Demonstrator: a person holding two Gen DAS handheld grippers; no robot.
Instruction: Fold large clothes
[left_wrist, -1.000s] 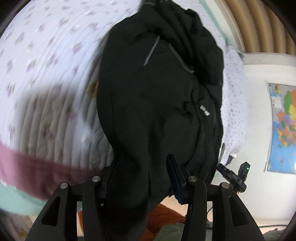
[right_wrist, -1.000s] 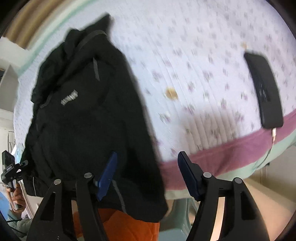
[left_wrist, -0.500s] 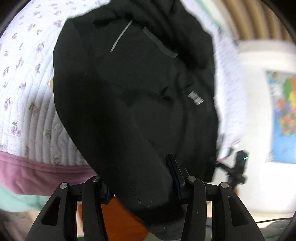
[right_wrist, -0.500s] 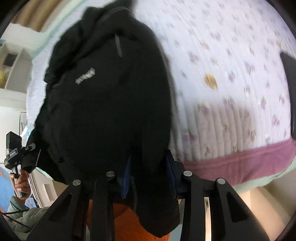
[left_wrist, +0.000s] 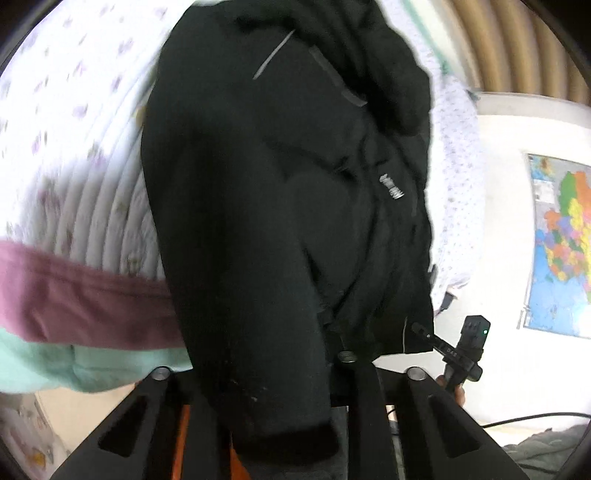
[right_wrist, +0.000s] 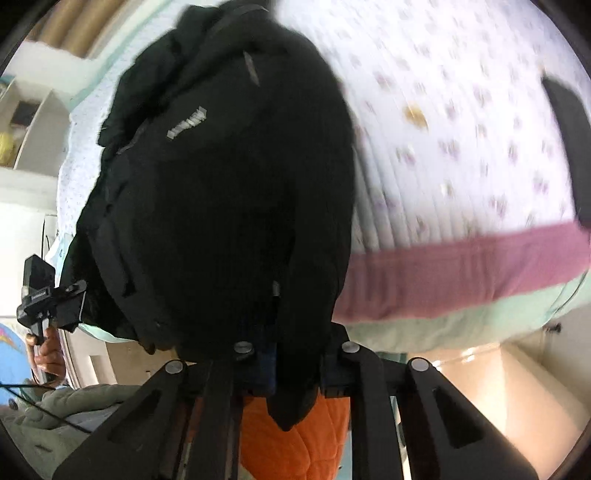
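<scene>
My left gripper (left_wrist: 280, 373) and right gripper (right_wrist: 291, 354) each pinch the near hem of a large black hooded jacket (left_wrist: 280, 206), the fingers of both having just closed on the dark cloth between them. The jacket lies lengthwise on a white quilted bedspread with small purple flowers (right_wrist: 461, 147), its hem hanging over the bed's maroon border (right_wrist: 461, 266), its hood at the far end. A flat black device (right_wrist: 569, 147) rests on the bedspread, well to the right of the jacket. An orange quilted garment (right_wrist: 295, 443) shows below the jacket's hem.
</scene>
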